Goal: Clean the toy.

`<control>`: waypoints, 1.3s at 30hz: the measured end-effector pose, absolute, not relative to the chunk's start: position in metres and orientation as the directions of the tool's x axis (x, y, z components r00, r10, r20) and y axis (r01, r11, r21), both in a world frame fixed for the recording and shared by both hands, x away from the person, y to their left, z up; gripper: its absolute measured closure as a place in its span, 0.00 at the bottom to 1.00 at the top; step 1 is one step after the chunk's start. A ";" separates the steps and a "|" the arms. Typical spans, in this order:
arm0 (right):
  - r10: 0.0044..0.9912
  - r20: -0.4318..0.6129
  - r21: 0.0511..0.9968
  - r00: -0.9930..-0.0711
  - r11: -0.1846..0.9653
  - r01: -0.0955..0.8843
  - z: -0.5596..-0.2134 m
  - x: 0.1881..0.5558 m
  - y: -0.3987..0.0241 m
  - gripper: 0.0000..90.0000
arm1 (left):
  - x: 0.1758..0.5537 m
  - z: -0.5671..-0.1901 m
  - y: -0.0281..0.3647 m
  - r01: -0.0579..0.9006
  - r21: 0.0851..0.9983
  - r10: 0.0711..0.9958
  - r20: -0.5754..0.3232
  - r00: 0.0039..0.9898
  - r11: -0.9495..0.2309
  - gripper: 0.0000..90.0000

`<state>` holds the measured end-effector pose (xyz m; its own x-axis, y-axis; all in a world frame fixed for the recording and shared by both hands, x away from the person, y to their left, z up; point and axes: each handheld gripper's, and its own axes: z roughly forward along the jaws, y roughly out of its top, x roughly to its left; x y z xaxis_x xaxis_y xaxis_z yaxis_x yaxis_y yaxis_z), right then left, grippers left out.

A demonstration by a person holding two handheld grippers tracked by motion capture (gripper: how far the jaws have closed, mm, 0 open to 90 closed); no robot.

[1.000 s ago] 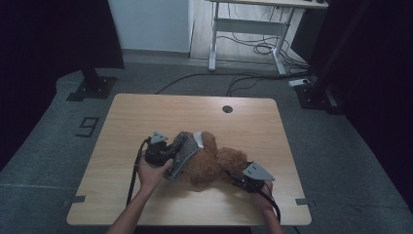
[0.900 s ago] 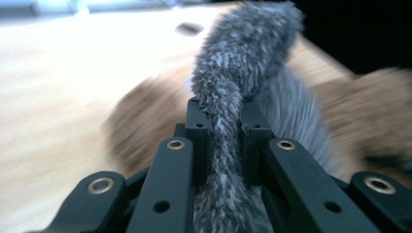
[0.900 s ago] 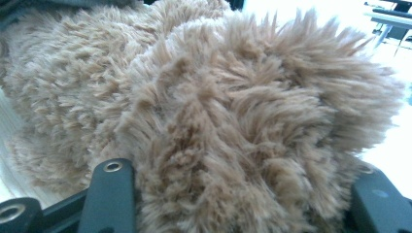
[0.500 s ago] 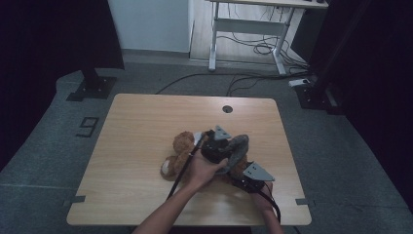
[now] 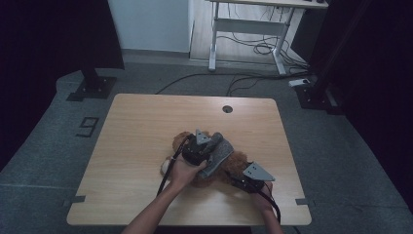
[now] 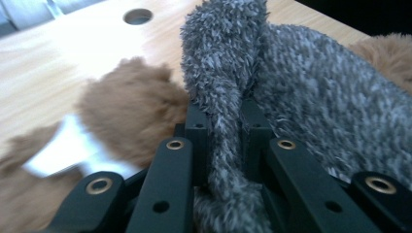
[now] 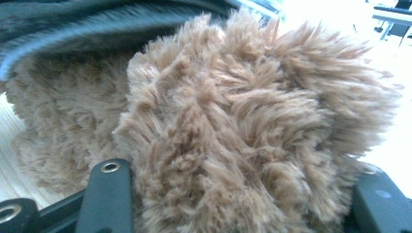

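Observation:
A brown teddy bear [image 5: 187, 141] lies on the wooden table [image 5: 146, 122], toward the front. A grey fuzzy cloth [image 5: 220, 155] is draped over its middle. My left gripper [image 5: 210, 147] hovers above the bear and is shut on a fold of this grey cloth [image 6: 316, 97]; the fold is pinched between the jaws of the left gripper [image 6: 224, 111]. Brown fur [image 6: 131, 111] and a white tag [image 6: 63, 150] lie beside them. My right gripper [image 5: 237, 179] sits at the bear's right end, shut on a furry limb [image 7: 252, 121] that fills the gap between its jaws.
A round cable hole [image 5: 227, 108] sits near the table's far edge. Beyond the table are a white desk frame [image 5: 243, 29], cables [image 5: 253, 48] on the floor and black stand bases [image 5: 90, 87]. A "9" mark [image 5: 86, 126] lies on the floor at the left.
My left gripper has moved to the right across the bear, dragging the grey cloth from the bear's left side over its middle. The right gripper has stayed in place.

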<state>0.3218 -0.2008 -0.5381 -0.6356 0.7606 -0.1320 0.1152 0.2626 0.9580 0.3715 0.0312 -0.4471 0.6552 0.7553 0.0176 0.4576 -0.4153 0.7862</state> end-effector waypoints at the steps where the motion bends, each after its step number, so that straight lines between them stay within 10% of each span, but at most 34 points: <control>1: 0.762 -0.129 0.958 -0.635 0.260 0.118 -0.538 0.322 -0.201 0.45 | 0.371 -0.446 0.035 0.458 0.788 0.761 0.020 0.648 -0.411 0.87; 28: 0.753 -0.131 0.959 -0.646 0.261 0.110 -0.538 0.321 -0.202 0.45 | 0.417 -0.492 0.140 0.664 0.699 0.904 -0.061 0.424 -0.264 0.86; 39: 0.774 -0.159 0.955 -0.613 0.278 0.104 -0.537 0.323 -0.196 0.46 | 0.394 -0.436 0.109 0.539 0.801 0.836 -0.093 0.540 -0.259 0.86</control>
<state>0.3230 -0.1963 -0.5373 -0.6128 0.7741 -0.1592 0.1037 0.2784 0.9549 0.3942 0.1089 -0.4363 0.5401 0.8364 -0.0930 0.5393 -0.2592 0.8012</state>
